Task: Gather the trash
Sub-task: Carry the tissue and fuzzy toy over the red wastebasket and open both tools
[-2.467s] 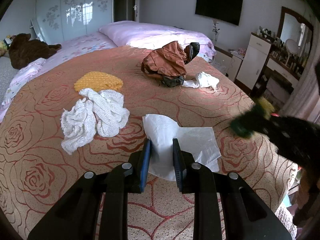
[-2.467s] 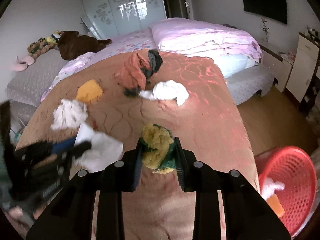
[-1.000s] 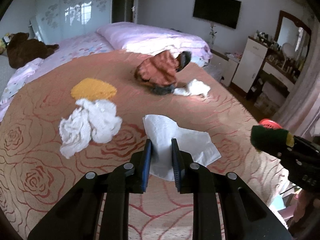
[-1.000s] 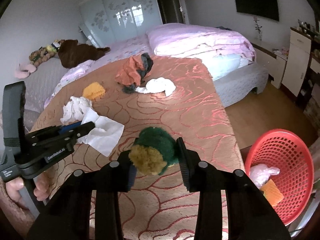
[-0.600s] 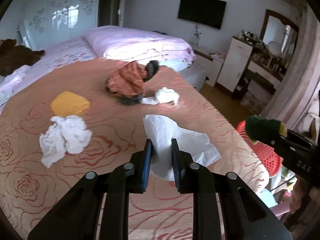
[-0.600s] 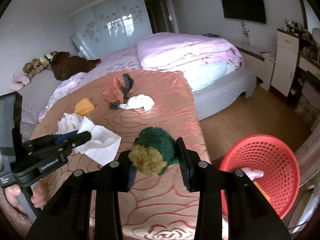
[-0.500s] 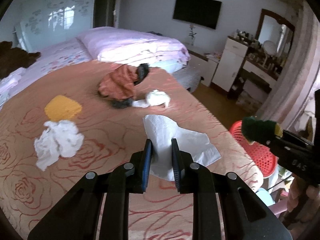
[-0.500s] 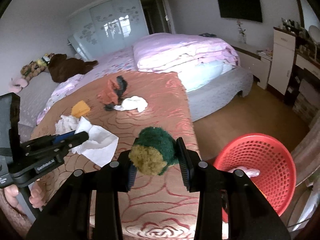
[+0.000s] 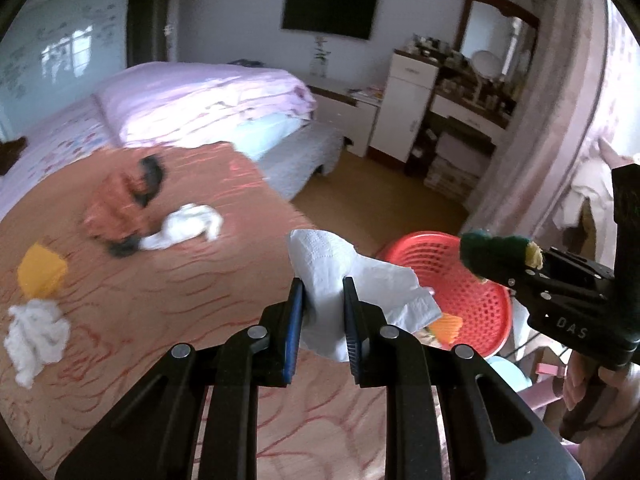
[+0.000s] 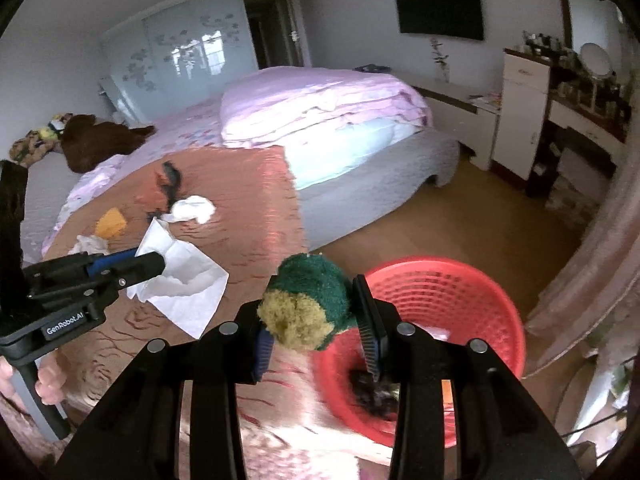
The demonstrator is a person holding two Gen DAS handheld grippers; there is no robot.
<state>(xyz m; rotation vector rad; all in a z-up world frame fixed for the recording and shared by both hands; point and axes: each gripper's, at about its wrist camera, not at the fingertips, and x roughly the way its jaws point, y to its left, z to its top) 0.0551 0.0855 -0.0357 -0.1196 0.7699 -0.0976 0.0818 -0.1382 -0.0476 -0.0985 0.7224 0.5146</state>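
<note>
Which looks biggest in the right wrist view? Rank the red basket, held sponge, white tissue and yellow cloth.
1. red basket
2. white tissue and sponge look alike; the sponge is nearer the camera, so unranked
3. yellow cloth

bed (image 10: 256, 240): basket (image 10: 448, 292) on the floor off its right edge; cloths (image 9: 36, 336) lie on it, apparently left of centre.

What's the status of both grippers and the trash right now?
Left gripper shut on white paper tissue. Right gripper shut on green-and-yellow scouring sponge. Red plastic mesh basket on the floor beside the bed, nothing blocking it.
</note>
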